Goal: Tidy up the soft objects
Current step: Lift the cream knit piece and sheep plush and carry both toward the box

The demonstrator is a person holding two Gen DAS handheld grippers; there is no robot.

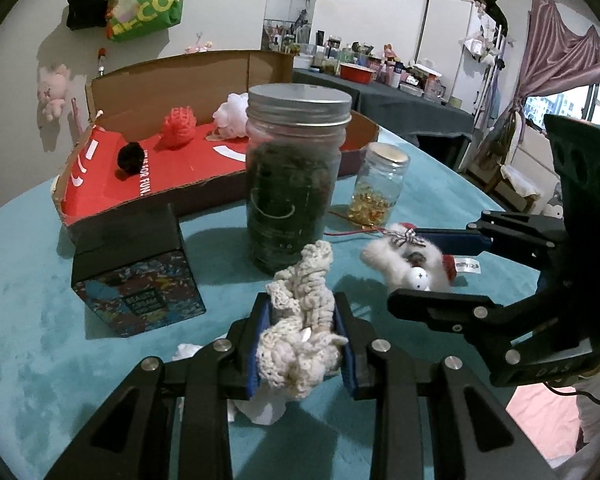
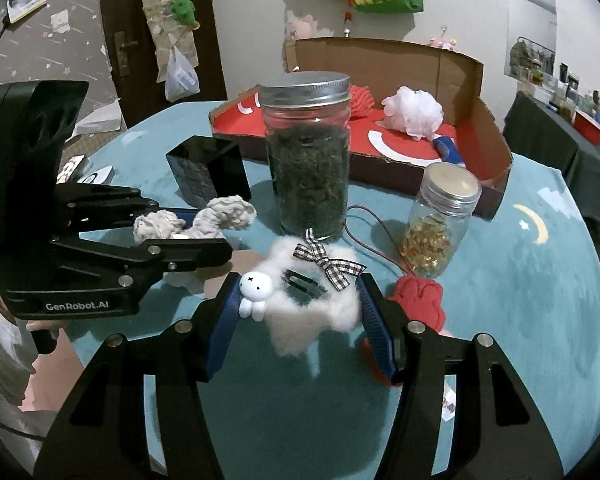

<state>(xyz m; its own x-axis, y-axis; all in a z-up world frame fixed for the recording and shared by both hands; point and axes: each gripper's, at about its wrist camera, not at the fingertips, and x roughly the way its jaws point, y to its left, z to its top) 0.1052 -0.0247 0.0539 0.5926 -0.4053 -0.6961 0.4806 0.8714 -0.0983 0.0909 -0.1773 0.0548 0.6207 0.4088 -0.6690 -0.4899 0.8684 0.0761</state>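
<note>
My left gripper (image 1: 302, 322) is shut on a cream knitted scrunchie (image 1: 304, 312), held above the teal table; it also shows in the right wrist view (image 2: 196, 222). My right gripper (image 2: 300, 304) is shut on a fluffy white hair clip (image 2: 312, 300) with a checked bow and a small white bunny charm; it shows in the left wrist view (image 1: 410, 258) too. A red soft piece (image 2: 418, 300) lies by the right finger. The cardboard box (image 1: 112, 96) with a red floor holds a red scrunchie (image 1: 179, 126), a white puff (image 1: 232, 114) and a black pompom (image 1: 130, 158).
A tall jar of dark leaves (image 1: 294, 176) stands mid-table in front of the box. A small jar of yellow capsules (image 1: 380, 184) is to its right, with a red string beside it. A black printed box (image 1: 136, 276) sits left. White cloth (image 1: 256, 408) lies under the left gripper.
</note>
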